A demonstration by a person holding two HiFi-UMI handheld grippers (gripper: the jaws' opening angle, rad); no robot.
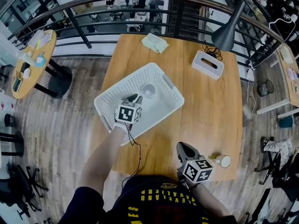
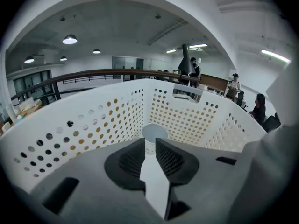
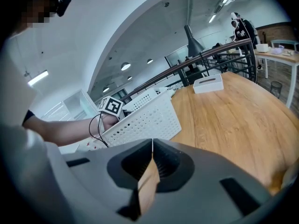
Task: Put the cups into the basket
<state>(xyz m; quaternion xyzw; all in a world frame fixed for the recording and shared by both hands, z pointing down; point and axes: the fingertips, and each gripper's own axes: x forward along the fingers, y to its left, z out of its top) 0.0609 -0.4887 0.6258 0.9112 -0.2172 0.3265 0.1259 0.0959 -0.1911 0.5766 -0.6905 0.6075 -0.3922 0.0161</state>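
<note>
Cup [image 2: 154,132], white and upright, stands just beyond the left gripper [image 2: 150,141], whose jaws are slightly spread on nothing, inside the perforated white basket [image 2: 93,120] at centre of the head view; the right gripper [image 3: 152,143], jaws pressed together, sits lower right beside a second cup [image 1: 224,161] on the wooden table [image 1: 205,106].

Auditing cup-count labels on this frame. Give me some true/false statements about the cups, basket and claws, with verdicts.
1. A cup stands inside the basket. True.
2. Both cups are in the basket. False: the other cup sits on the table near the right claw.
3. The right claw is shut with nothing in it. True.
4. The left claw grips the cup in the basket. False: its jaws stand slightly apart, short of the cup.
</note>
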